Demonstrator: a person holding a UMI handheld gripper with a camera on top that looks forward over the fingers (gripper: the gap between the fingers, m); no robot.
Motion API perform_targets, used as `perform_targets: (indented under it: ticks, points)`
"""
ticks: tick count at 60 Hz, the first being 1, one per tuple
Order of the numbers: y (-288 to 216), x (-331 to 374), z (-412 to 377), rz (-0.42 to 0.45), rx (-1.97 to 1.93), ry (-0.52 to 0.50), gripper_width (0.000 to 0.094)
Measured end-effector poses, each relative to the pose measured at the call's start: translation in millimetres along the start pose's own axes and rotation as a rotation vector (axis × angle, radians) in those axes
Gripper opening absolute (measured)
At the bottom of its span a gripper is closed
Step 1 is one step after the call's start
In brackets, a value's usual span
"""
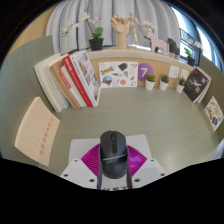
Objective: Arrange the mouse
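Observation:
A black computer mouse (112, 152) sits between my gripper's (112, 162) two white fingers, its front pointing away from me. The magenta pads (92, 157) touch it on both sides with no gap showing, so the gripper is shut on the mouse. The mouse is held over the grey-green table (150, 115), and its rear end is hidden below between the fingers.
Beyond the fingers, a row of books (72, 80) leans at the table's far left, with picture cards (118, 73) and small potted plants (151, 80) along the back shelf. A wooden chair (38, 128) stands at the left. More cards (197, 86) lean at the right.

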State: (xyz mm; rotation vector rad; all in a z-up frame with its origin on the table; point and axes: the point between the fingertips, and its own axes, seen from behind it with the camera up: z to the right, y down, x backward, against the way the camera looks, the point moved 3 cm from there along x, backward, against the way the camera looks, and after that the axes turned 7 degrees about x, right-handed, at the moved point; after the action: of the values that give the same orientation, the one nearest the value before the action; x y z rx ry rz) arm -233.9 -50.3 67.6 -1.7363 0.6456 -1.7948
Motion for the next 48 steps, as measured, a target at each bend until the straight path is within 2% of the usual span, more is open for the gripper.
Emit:
perform_targets:
  ticks: [9, 14, 16, 25, 27, 28, 30, 32, 44, 48]
  points:
    - [43.1, -22.2, -11.3, -0.094, 0.008, 0.01, 0.0336]
    - [58.3, -26.6, -11.3, -0.125, 0.004, 0.013, 0.0354]
    - [56.2, -26.2, -11.1, -0.108, 0.012, 0.019, 0.0368]
    - [60.8, -27.2, -12.6, -0.139, 0.039, 0.019, 0.0498]
    - [61.9, -24.4, -13.2, -0.158, 0.027, 0.01, 0.0597]
    - [60.7, -22.0, -13.6, -0.16, 0.02, 0.006, 0.0689]
    - [55.3, -16.1, -12.9, -0.148, 0.01, 0.004, 0.0818]
    - [48.3, -8.7, -10.9, -0.127, 0.007, 0.007, 0.0875]
    - [12.8, 61.3, -1.5, -0.025, 0.042, 0.025, 0.0857]
    - [-1.8, 92.1, -3.4, 0.042, 0.04, 0.005, 0.0862]
